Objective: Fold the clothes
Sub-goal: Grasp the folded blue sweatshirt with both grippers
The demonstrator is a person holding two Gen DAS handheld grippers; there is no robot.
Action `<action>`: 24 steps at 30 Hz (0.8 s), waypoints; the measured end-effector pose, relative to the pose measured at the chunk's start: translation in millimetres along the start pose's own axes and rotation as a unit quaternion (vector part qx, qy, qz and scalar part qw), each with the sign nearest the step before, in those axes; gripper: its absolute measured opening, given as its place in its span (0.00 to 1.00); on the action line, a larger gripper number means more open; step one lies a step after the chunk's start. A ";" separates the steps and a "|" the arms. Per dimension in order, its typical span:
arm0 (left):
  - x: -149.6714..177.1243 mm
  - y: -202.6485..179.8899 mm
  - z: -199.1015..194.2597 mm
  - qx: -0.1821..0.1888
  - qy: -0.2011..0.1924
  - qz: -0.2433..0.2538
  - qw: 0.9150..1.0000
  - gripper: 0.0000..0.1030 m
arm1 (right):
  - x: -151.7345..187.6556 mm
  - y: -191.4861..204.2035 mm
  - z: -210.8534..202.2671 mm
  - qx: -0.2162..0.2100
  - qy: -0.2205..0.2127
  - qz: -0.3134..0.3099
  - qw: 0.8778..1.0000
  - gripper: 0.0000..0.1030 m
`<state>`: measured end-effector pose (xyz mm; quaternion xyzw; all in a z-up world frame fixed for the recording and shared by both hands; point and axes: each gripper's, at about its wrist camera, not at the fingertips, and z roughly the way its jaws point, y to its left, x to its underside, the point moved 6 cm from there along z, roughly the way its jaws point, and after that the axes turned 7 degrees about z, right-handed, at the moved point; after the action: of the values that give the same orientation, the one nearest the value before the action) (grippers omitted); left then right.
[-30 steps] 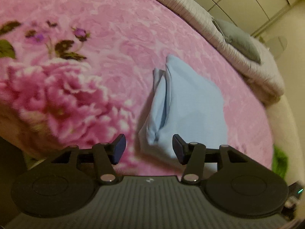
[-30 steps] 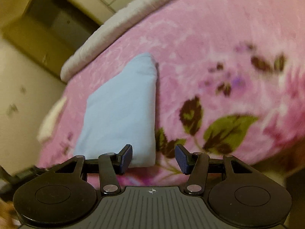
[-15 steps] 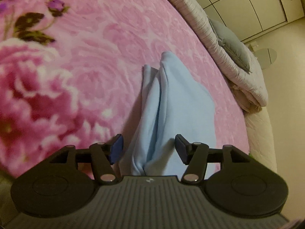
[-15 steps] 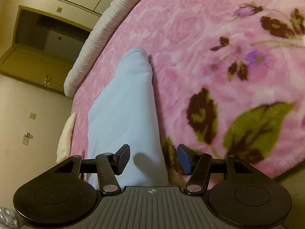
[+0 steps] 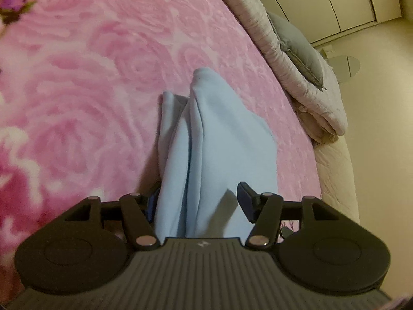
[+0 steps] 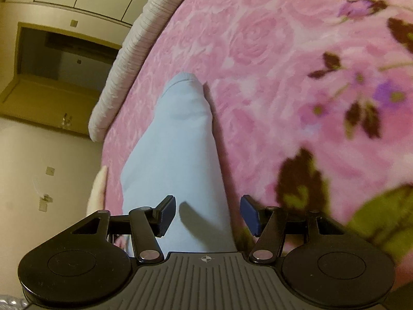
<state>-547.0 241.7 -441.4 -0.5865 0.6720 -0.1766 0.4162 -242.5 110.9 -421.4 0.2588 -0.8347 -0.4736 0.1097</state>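
So the light blue cloth (image 5: 219,149) lies on the pink flowered blanket (image 5: 90,82), already folded into a long narrow bundle. Its long axis runs pretty much straight up the frame in both wrist views: wide end at the bottom by the grippers, tapering to a rounded tip a bit above the middle of the frame. In the left wrist view the tip leans slightly left, and you can see two layers there, a shorter flap on the left and a taller fold on the right, with a deep crease between them. In the right wrist view (image 6: 178,155) it looks smoother, one plain surface with a ribbed edge at the far tip.

The left gripper (image 5: 197,199) has its jaws spread wide and just easing inward, with the near end of the cloth sitting between them. The left finger is half hidden behind the fabric, so I can't tell if it touches; the right one stands clear above it.

The right gripper (image 6: 207,213) is also spread wide, straddling the cloth's right edge, with neither finger pressing on it.

Further out: a rolled pale quilt (image 5: 296,72) with a grey pillow (image 5: 299,49) at the upper right of the left view, cupboard doors (image 5: 330,2) beyond.
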 end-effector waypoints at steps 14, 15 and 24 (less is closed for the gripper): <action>-18.4 15.4 35.6 0.084 0.040 0.001 0.996 0.27 | -15.8 12.5 39.9 -0.039 0.031 -0.032 0.998 0.57; -19.4 15.5 37.0 0.086 0.044 0.003 0.995 0.25 | -16.7 13.2 42.4 -0.043 0.034 -0.035 0.998 0.57; -24.1 14.8 40.7 0.075 0.067 0.005 0.995 0.20 | -24.2 5.7 50.3 -0.057 0.088 -0.069 0.992 0.25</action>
<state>-526.1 278.2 -467.7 -0.5374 0.6860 -0.2635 0.4137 -245.5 163.2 -441.6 0.3499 -0.7737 -0.5020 0.1643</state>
